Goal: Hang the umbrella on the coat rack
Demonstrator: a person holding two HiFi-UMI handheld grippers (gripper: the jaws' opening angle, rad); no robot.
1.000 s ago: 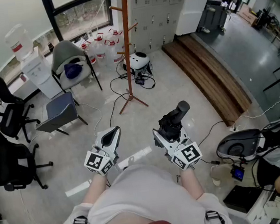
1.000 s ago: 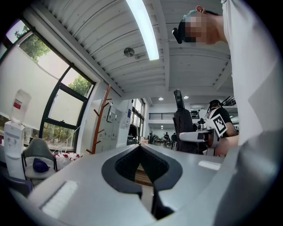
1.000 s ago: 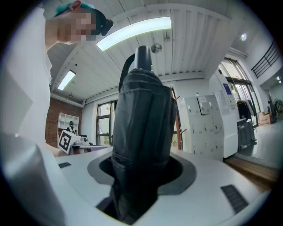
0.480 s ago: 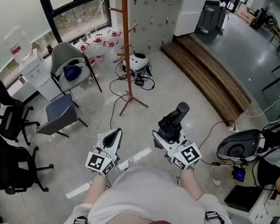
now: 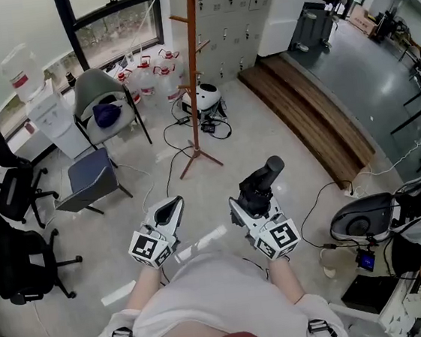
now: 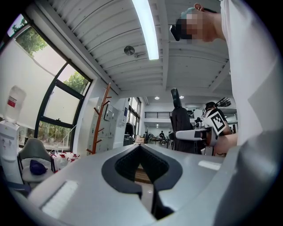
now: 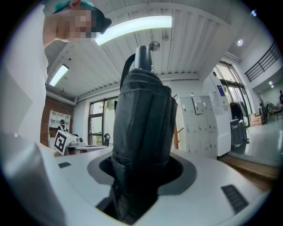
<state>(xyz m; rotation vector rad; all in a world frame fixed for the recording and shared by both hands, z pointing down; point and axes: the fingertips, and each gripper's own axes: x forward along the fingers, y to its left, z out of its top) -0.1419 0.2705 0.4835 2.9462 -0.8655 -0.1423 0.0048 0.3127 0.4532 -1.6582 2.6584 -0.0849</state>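
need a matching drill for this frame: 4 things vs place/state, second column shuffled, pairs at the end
Things:
1. umbrella
2. coat rack
3. left gripper
4. blue item

Place or state:
a. jaws together, nothing between them
b. lying on the seat of the grey chair
c. clamped in the right gripper, its folded black body sticking out past the jaws
d. standing upright on the floor ahead, near the window

Pairs: 1-c, 2-d, 3-a, 4-b
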